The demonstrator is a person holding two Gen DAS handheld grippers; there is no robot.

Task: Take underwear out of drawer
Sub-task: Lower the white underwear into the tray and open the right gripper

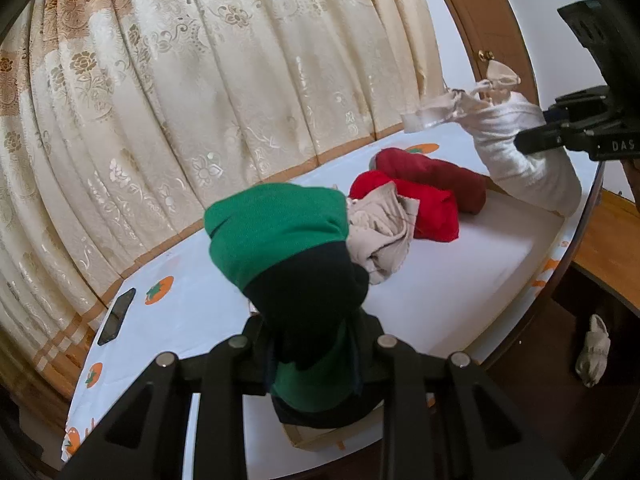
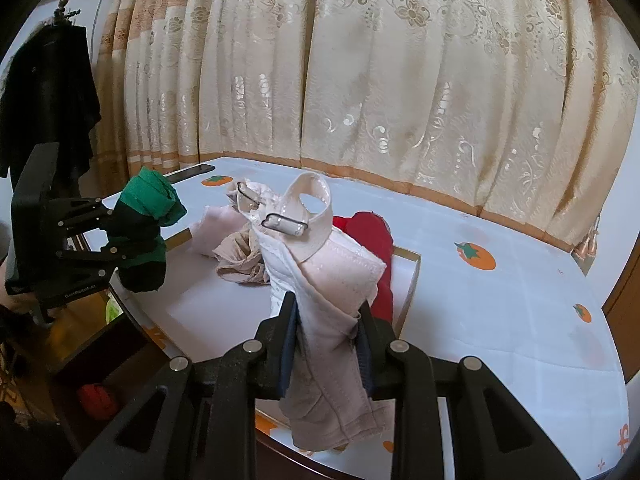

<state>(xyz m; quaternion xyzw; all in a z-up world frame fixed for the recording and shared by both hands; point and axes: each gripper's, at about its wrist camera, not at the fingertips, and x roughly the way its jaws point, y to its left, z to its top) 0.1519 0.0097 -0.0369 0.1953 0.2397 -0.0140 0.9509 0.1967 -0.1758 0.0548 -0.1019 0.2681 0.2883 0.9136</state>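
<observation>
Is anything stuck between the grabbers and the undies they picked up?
No. The left gripper is already clamped on the green and black underwear, and the right gripper on the pale bra. Both garments are lifted above the white tray.

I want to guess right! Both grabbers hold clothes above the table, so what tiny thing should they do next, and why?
Probably lower both and open the jaws. The left gripper is shut on the green and black garment, the right gripper on the pale bra. Both hang over the white tray, where the red garment and beige garment already lie.
</observation>
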